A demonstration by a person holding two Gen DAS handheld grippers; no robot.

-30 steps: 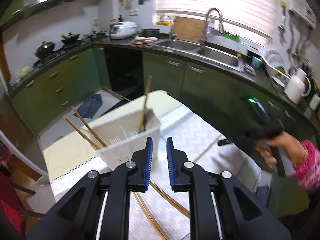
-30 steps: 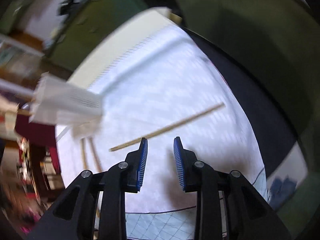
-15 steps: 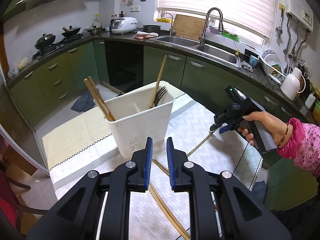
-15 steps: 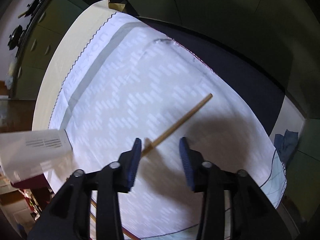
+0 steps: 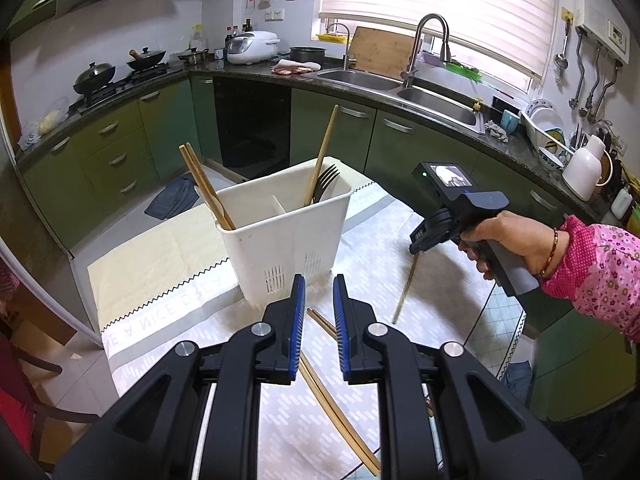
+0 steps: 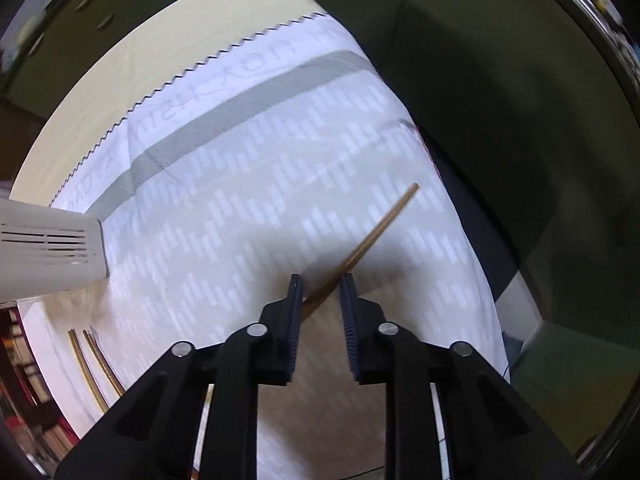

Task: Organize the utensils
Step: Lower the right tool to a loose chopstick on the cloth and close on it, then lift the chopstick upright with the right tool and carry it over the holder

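Your right gripper (image 6: 320, 292) sits low over the single chopstick (image 6: 372, 236) on the patterned tablecloth (image 6: 248, 184). Its jaws stand partly open, one on each side of the stick and not yet pinching it. In the right wrist view the stick runs from between the fingertips out toward 1 o'clock, its far end near the table edge.

Close squarely across the stick, not along it. It crosses the gap at a slant and appears to lie closer to the right jaw, so turn your wrist a little to bring it perpendicular to the pads. Keep the tips just touching the cloth so the thin stick cannot slip beneath them, and avoid snagging the fabric. You are gripping near one end, so expect the long free end to droop or swing as you lift. Raise it slowly.

The white utensil caddy (image 5: 286, 236) stands at 12 o'clock from your left gripper (image 5: 319, 300), already holding chopsticks and a fork (image 5: 326, 184). The left jaws are slightly apart with nothing between them. A loose pair of chopsticks (image 5: 340, 404) lies on the cloth below them, running toward 5 o'clock. Leave that pair for later.
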